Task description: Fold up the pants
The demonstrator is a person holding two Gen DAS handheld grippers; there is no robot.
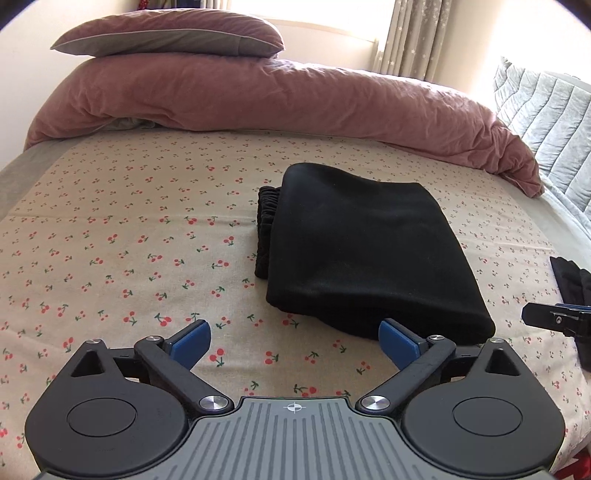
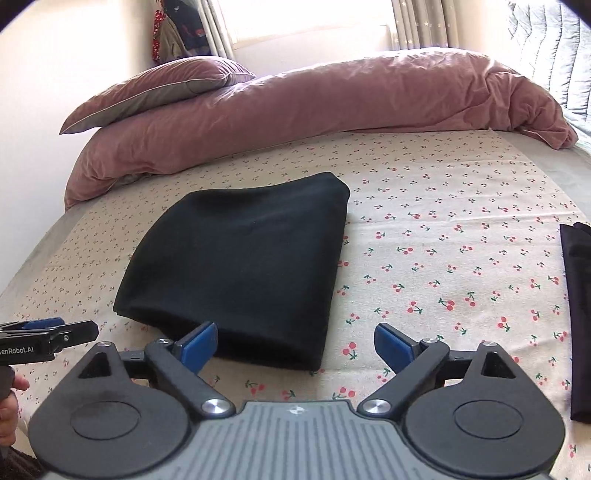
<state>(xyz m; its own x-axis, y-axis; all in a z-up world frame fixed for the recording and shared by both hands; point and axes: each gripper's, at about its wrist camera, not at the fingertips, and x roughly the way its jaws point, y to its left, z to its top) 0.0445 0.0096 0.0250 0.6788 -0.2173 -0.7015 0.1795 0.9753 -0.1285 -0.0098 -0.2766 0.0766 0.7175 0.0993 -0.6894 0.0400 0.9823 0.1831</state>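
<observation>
Both grippers, left and right, hang with jaws spread wide and empty just short of the near edge of the folded black pants, which lie in a compact bundle near the middle of the cherry-print bedsheet. The fabric looks soft, light and limp, likely to sag. Any further hold is probably best taken at the thick folded edge or the elastic waistband.

Bedroom with a bed under a sunlit window.
Cherry-print beige bedsheet, rumpled dusty-pink duvet, pink-and-grey pillow, star-patterned grey curtains.
</observation>
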